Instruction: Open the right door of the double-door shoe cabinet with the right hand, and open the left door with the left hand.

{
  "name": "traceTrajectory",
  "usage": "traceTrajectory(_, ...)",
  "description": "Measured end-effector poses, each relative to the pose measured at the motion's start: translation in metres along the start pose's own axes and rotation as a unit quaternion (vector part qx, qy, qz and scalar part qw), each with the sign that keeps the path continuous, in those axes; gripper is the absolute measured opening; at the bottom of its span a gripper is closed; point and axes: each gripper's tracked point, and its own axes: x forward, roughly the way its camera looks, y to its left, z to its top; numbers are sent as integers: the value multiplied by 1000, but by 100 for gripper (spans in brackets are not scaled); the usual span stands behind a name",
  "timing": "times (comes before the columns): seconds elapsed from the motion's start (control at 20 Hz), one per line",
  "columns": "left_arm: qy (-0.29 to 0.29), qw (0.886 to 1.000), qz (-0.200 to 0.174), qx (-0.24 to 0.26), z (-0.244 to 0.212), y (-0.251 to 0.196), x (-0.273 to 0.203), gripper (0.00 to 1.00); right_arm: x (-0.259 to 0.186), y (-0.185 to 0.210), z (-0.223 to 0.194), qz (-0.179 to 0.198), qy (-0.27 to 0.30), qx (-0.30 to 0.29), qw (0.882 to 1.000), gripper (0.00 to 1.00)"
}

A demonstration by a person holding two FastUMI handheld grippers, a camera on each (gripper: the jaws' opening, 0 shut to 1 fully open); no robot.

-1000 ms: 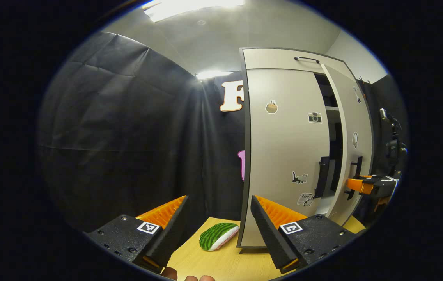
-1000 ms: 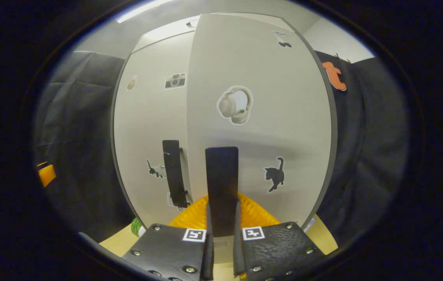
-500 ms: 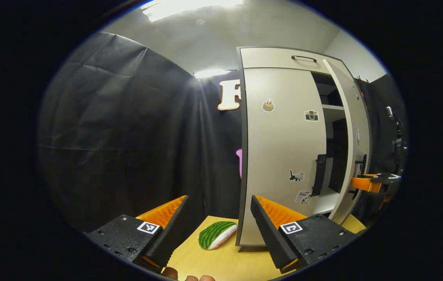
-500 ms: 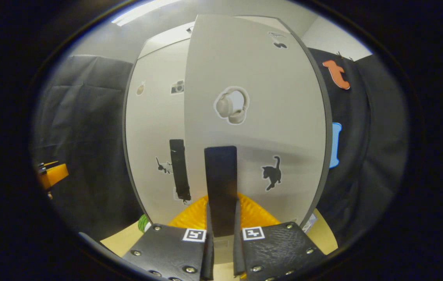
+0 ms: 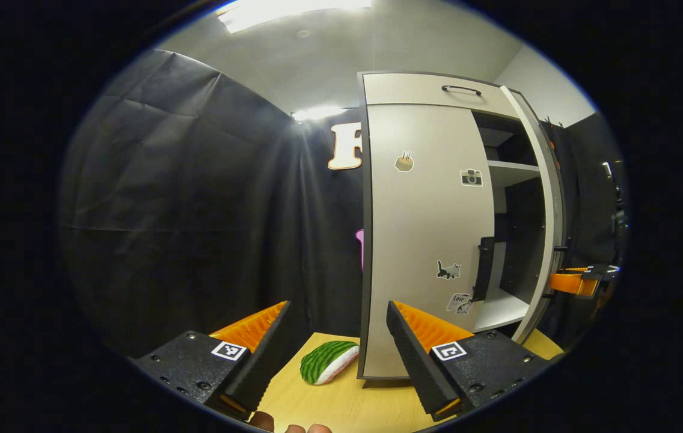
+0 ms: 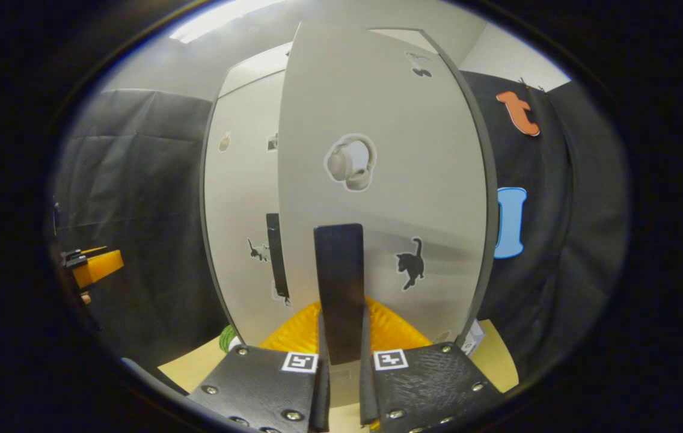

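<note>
In the left gripper view the pale shoe cabinet's left door (image 5: 425, 240) is closed, its black handle (image 5: 484, 276) at the inner edge. The right door (image 5: 549, 210) stands swung out, seen nearly edge-on, with shelves (image 5: 510, 174) showing behind it. My left gripper (image 5: 338, 307) is open, short of the cabinet and left of the left door. The right gripper (image 5: 576, 282) shows at the far right by the open door. In the right gripper view my right gripper (image 6: 341, 337) is shut on the right door's black handle (image 6: 339, 282). The left door (image 6: 242, 210) lies beyond.
A watermelon-slice toy (image 5: 326, 361) lies on the wooden table (image 5: 341, 403) just left of the cabinet's foot. A top drawer with a black handle (image 5: 460, 89) sits above the doors. Black cloth walls close in on both sides.
The right door has swung further open with my right gripper on its handle, baring more of the shelves. My left gripper has stayed open, shifting only slightly.
</note>
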Motion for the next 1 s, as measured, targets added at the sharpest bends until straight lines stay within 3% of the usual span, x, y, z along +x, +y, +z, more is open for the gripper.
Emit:
traceTrajectory(0.2, 1, 1000, -12, -2, 0, -8, -1, 93, -5, -5, 0, -6, -4, 1, 1000, 20)
traceTrajectory(0.95, 0, 998, -59, -7, -3, -38, -2, 96, -24, -32, -2, -70, -16, 21, 997, 19)
traceTrajectory(1.0, 0, 998, -62, -8, -4, -41, -2, 96, -26, -36, -2, -77, -17, 20, 997, 23)
